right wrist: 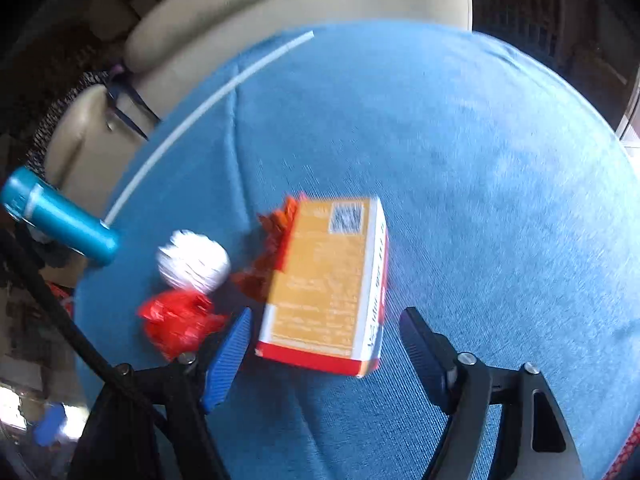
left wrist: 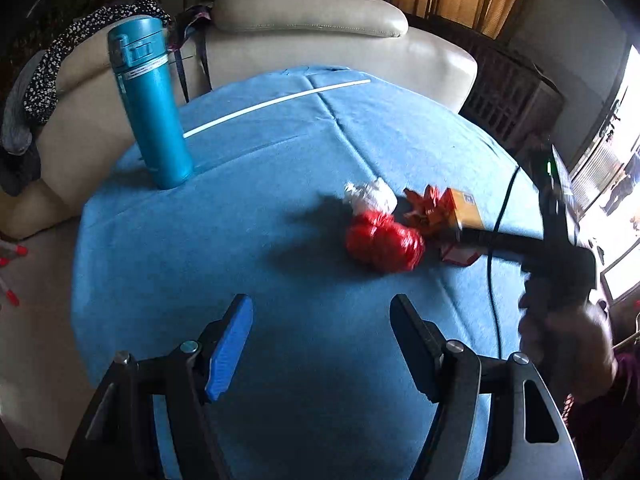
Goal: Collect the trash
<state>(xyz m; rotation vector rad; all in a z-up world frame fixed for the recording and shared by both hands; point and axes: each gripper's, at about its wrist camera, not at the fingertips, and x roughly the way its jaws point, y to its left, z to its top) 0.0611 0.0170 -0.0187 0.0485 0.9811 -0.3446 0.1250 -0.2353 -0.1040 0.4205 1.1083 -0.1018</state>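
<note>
On the blue tablecloth (left wrist: 224, 248) lie a white paper ball (left wrist: 372, 196), a crumpled red wrapper (left wrist: 384, 244), an orange wrapper (left wrist: 424, 208) and an orange box (left wrist: 464, 208) with a red end. My left gripper (left wrist: 322, 300) hovers open in front of the pile, nothing between its fingers. My right gripper (left wrist: 460, 236) comes in from the right. In the right wrist view the box (right wrist: 324, 280) lies between the right gripper's (right wrist: 326, 312) open fingers, with a small gap on each side. The paper ball (right wrist: 192, 260), red wrapper (right wrist: 176, 320) and orange wrapper (right wrist: 272, 248) lie left of it.
A teal flask (left wrist: 152, 108) stands upright at the table's back left, and a thin white stick (left wrist: 280, 102) lies behind it. A beige sofa (left wrist: 320, 40) backs the table. A black cable (left wrist: 494, 280) runs down the right side beside a person's hand (left wrist: 568, 340).
</note>
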